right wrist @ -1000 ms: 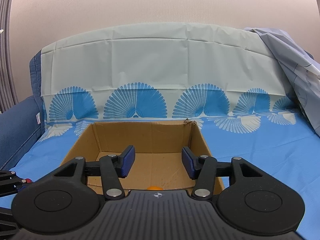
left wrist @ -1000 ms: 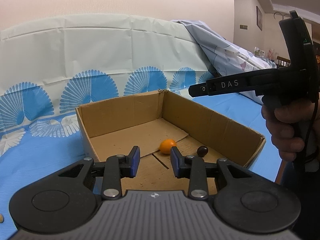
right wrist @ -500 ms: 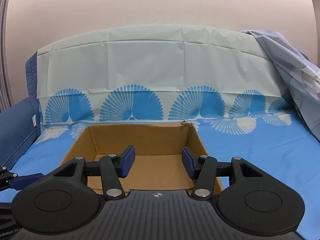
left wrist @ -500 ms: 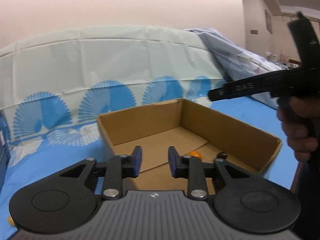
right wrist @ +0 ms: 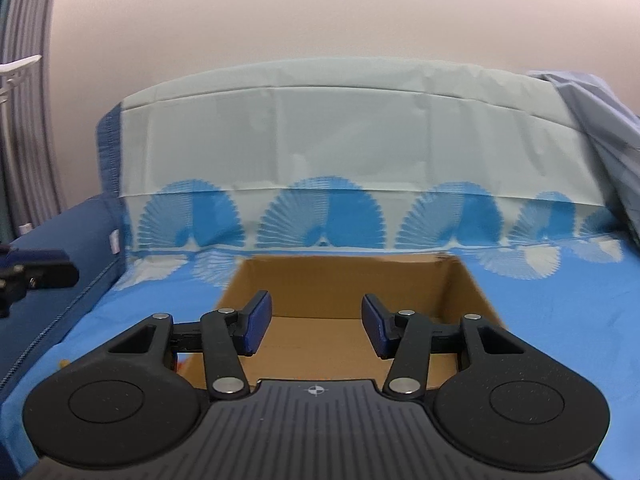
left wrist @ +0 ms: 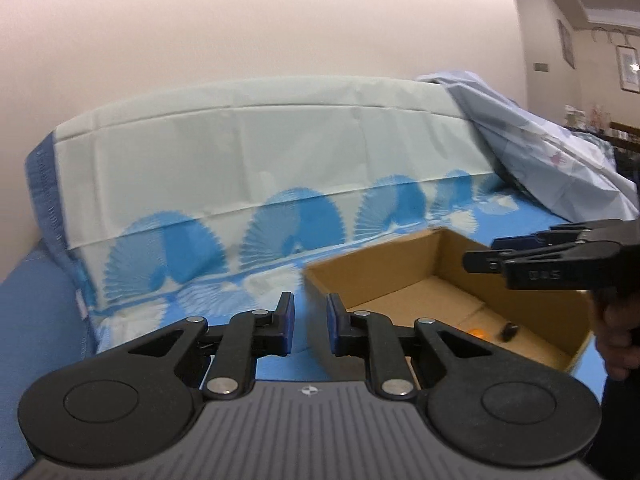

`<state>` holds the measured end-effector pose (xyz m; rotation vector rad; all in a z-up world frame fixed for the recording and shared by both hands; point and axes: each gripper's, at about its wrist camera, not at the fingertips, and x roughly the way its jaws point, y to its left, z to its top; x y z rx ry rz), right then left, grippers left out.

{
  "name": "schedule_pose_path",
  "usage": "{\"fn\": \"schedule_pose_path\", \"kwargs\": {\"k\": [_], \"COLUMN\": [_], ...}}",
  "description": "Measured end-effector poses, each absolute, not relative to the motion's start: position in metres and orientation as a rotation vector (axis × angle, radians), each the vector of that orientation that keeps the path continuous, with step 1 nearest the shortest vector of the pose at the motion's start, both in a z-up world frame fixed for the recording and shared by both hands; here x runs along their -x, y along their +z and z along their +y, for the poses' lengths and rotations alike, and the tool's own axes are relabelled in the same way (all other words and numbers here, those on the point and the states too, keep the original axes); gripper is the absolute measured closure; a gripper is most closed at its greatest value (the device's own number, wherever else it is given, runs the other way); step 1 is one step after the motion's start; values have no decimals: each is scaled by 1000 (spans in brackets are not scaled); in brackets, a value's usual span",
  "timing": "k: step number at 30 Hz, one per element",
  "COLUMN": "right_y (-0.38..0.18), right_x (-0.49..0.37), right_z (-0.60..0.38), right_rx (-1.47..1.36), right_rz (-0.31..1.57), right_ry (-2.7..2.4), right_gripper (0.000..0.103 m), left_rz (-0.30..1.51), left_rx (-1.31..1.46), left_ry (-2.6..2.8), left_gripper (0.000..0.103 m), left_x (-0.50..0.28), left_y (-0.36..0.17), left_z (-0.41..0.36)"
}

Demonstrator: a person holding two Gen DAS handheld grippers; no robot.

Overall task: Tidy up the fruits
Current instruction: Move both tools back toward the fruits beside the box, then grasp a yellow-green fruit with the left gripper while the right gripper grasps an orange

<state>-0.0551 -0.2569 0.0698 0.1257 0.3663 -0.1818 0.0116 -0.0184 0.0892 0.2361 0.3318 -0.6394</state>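
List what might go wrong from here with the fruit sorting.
1. The left claw is shut and empty, with a narrow gap between its pads, beside the cardboard box's near corner; a careless move could knock the light box.
2. The right claw is closing on nothing above the box; it must reopen before any pick.
3. The orange fruit and small dark fruit lie loose inside and may roll.

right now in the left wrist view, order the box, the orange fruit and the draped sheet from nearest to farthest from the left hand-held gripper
1. Box: near corner just beyond the left hand-held gripper, right.
2. Orange fruit: inside the box, farther right.
3. Draped sheet: behind, against the wall.
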Motion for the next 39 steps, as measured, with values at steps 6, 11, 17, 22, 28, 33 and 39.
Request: {"fn": "schedule_pose_path", "kwargs": {"k": [6,11,17,22,28,33,39], "right_y": [69,65,56,42,20,2,-21], "right_x": [43,36,25,9,-16,-34,-56], "right_z": [-219,-183,-126,-93,-70,-62,-59], "right_rx": [-103,-81,-15,8,7,-13,-17], "right_rz": [374,383,423,491,584,661,731], "right_ry": [-96,-11,156,239,274,268,231], "right_gripper": [58,64,64,64,63,59,53], "left_rz": [454,525,652,760,888,976,1037], "left_rx": [7,195,209,259,301,306,260], "left_ry": [-480,-395,-236,-72,51,117,169], "left_gripper": [83,83,83,82,66,65,63], "left_x": [-43,-63,-94,-117,-143,-162,-181], "left_y": [75,73,66,49,28,10,-9], "left_z": [31,64,76,93,113,118,117]}}
